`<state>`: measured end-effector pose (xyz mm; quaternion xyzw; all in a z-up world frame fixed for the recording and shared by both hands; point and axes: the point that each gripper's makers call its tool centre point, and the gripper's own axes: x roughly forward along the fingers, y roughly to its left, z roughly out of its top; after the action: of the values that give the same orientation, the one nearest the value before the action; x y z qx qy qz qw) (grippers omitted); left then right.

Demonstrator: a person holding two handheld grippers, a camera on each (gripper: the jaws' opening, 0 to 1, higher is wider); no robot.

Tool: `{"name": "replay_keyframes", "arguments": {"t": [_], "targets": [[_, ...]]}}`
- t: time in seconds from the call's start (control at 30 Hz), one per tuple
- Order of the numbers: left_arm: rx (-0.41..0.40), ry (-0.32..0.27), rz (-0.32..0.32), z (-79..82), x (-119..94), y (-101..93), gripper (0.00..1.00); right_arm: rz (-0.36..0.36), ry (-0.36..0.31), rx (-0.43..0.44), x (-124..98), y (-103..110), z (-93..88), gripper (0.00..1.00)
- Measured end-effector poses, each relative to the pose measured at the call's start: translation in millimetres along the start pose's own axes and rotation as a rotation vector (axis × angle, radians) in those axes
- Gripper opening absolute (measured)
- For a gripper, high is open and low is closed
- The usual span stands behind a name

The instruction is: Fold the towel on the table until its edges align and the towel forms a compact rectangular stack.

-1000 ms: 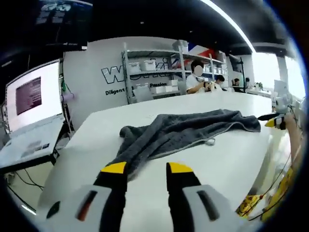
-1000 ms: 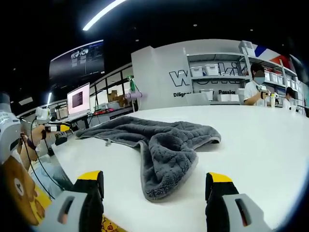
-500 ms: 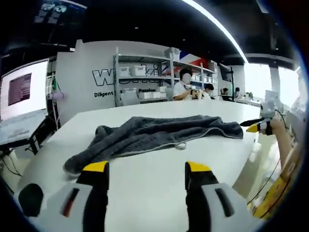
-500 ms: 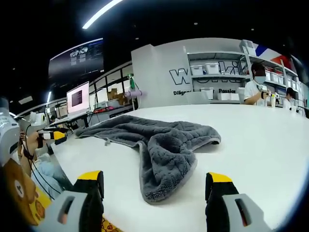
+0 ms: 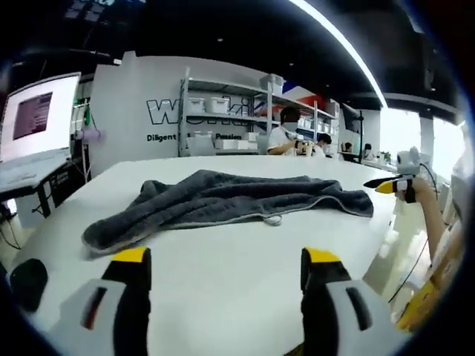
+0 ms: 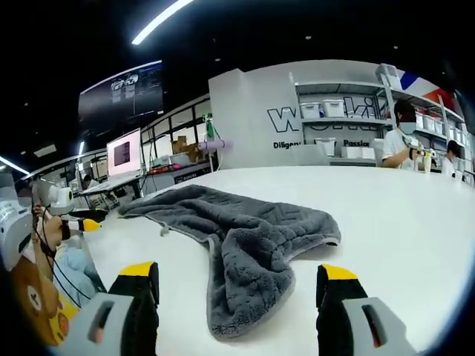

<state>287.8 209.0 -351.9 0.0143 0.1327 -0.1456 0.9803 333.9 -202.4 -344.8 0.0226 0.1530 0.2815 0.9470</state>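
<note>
Both claws stand wide open with nothing between their jaws. Seen in the left gripper view, the left claw (image 5: 223,261) hangs low over the white worktop (image 5: 223,297), its yellow-tipped black jaws set well apart, and the bare surface shows between them. Just beyond the tips lies the grey towel (image 5: 223,204), rumpled and spread out in a long strip across the worktop, unfolded. One bunched end sits near the left jaw tip, and the other end reaches towards the worktop's far right edge. A small loop tag (image 5: 273,219) sticks out from the towel's near hem. At the right side of this view the right claw (image 5: 387,185) appears as a yellow tip held off the worktop's edge, close to that end of the towel.

From the right gripper view, the right claw (image 6: 241,273) is likewise spread wide and holds nothing. The towel (image 6: 245,237) runs away from it across the worktop (image 6: 415,222), with a thick folded-over lobe lying between the jaws, its end just short of the tips and not touched by them. The left claw (image 6: 87,222) shows at the left edge beside the worktop's rim.

Behind the worktop stand storage shelves (image 5: 245,119) with white bins, a monitor (image 5: 37,115) and seated people (image 5: 286,137).
</note>
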Motion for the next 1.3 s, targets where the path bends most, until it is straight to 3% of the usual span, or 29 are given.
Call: {"name": "replay_keyframes", "arguments": {"t": [0.23,0.5,0.67,0.83,0.87,1.0,1.3], "targets": [[-0.017,0.007,0.003,-2.6,2.2,2.7,0.99,0.027,0.014,0.008,9.4,-5.8,6.7,0.91],[-0.031,0.016,0.025,-5.8,6.7,7.2,0.99,0.068,0.007,0.069,17.8,-16.9,13.4,0.91],[-0.043,0.008,0.021,-5.1,7.8,5.3,0.99,0.123,0.0,0.181,25.9,-34.7,19.3,0.89],[-0.034,0.01,0.014,-4.7,7.6,3.5,0.99,0.107,0.008,0.259,42.2,-77.9,21.4,0.87],[-0.034,0.009,0.014,-4.4,7.4,3.4,0.99,0.112,0.003,0.306,45.4,-83.0,22.1,0.87],[-0.031,0.009,0.013,-3.8,6.0,2.8,0.99,0.152,0.004,0.392,59.0,-92.2,22.1,0.8],[-0.033,0.01,0.019,-4.4,4.0,3.4,0.99,0.118,0.018,0.529,88.1,-116.5,12.5,0.62]]}}
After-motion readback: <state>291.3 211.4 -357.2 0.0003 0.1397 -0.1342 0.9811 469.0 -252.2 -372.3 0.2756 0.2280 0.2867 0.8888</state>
